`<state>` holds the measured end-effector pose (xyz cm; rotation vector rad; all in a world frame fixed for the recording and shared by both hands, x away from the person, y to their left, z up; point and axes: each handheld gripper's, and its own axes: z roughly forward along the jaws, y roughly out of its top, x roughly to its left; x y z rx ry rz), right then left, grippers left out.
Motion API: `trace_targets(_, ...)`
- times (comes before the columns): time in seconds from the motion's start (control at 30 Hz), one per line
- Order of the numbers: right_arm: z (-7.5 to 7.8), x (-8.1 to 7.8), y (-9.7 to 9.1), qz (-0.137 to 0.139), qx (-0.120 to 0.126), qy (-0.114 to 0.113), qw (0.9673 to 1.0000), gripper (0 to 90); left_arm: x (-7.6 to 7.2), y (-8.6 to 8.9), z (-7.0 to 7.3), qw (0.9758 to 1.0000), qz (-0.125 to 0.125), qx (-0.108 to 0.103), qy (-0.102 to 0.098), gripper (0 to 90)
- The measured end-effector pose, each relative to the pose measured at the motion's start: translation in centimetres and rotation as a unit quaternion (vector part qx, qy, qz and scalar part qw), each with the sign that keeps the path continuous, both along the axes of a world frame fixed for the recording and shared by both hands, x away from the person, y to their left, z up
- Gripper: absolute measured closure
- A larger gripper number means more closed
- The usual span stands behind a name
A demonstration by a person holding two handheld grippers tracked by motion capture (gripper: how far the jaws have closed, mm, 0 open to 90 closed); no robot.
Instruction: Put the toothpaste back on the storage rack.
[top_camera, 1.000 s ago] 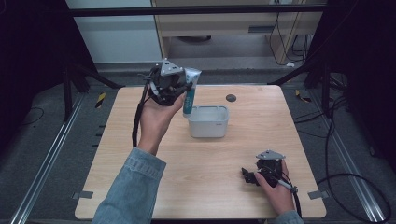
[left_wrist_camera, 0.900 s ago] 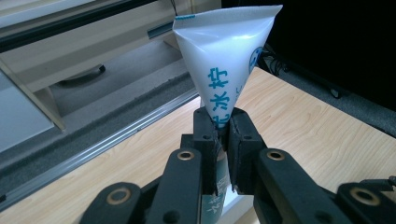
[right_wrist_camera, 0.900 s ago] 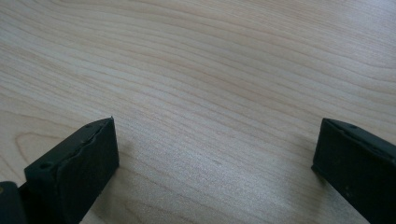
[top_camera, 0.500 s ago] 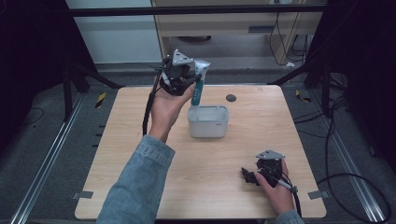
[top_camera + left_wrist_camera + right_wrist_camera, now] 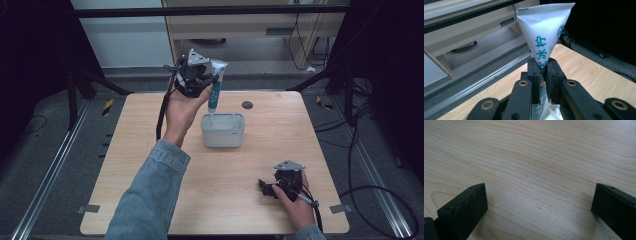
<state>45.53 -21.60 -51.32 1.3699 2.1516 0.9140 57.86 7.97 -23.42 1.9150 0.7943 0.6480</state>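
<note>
left gripper (image 5: 204, 84): raised above the far side of the table, jaws clamped on the middle of a tube (image 5: 215, 86); in the left gripper view the same gripper (image 5: 543, 75) pinches the tube (image 5: 544, 32) between both pads
tube: white with teal print, near upright, flat crimped end up, cap end down, hanging over the near-left corner of the tub (image 5: 223, 131); can't tell if the cap touches the tub
tub: pale grey, rectangular, mid-table, open top
right gripper (image 5: 270, 187): resting low at the near right of the table (image 5: 150, 165), jaws wide apart; the right gripper view has bare wood between them (image 5: 539, 202)
far edge: small dark disc (image 5: 247, 105) lying beyond the tub, well apart from it
</note>
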Motion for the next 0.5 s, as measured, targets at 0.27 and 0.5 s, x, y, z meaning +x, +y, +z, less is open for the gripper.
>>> trace_targets(0.27, 0.0, 0.0, 0.0, 0.0, 0.001, 0.001, 1.0, 0.4, 0.6, -0.5, -0.6, 1.0, 0.0, 0.0, 0.006, 82.8)
trace_targets(0.5, 0.0, 0.0, 0.0, 0.0, 0.001, 0.001, 1.0, 0.3, 0.9, -1.2, -1.2, 0.9999, -0.005, -0.006, 0.008, 82.7)
